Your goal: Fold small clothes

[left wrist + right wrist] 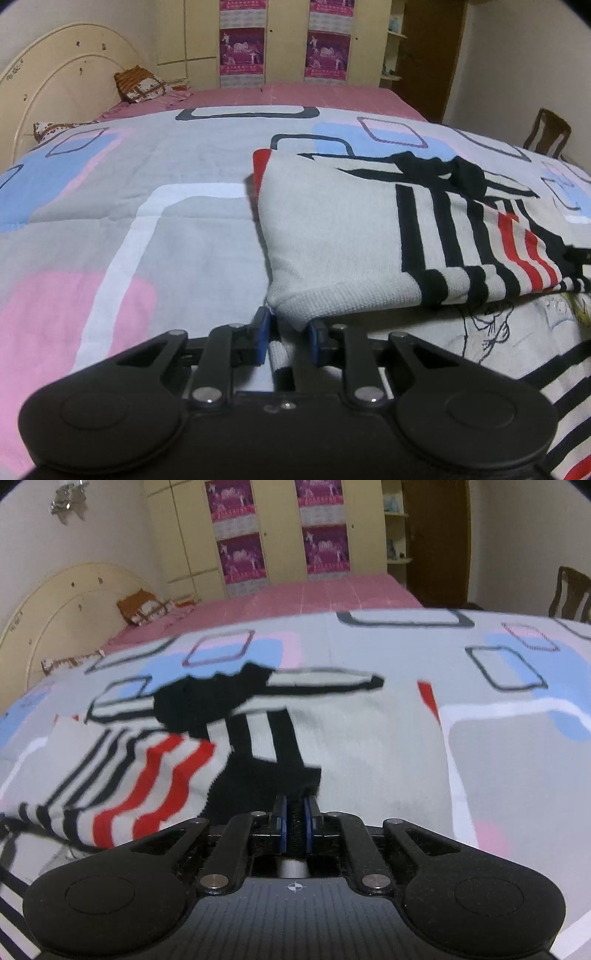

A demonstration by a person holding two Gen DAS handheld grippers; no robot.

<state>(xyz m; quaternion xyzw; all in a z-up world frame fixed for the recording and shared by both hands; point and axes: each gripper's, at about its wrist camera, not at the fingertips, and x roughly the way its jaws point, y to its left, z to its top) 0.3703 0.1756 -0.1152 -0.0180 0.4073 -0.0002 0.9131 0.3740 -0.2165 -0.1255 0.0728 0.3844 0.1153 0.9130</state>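
- Sweater (332, 229), a small grey knit with black and red stripes, lies on the quilt (147, 229) that covers the bed, near its front edge, with part of it already doubled over itself so a thick folded edge faces the left wrist camera.
- Left gripper (286, 338) sits at the near corner of that folded edge; a striped cuff or hem runs between its blue pads (260, 338), and the jaws are narrowed around the cloth. It looks like a pinch on the corner, though the pads do not plainly squeeze it flat.
- Right gripper (294, 823) is clamped tight on a bunched black piece of the same sweater, the knit pressed thin between its two pads.
- Holding two points along the near edge keeps the cloth taut between the hands, so the layer can probably be carried over as one straight line rather than sagging in the middle.
- Both grippers point downward at the bed, which suits picking an edge off a soft surface.
- A second garment, white with a line drawing (491, 328), lies under the sweater's near right side; a careless lift could drag it along.
- Pillow (142, 85) and headboard (55, 85) are well apart from the work.
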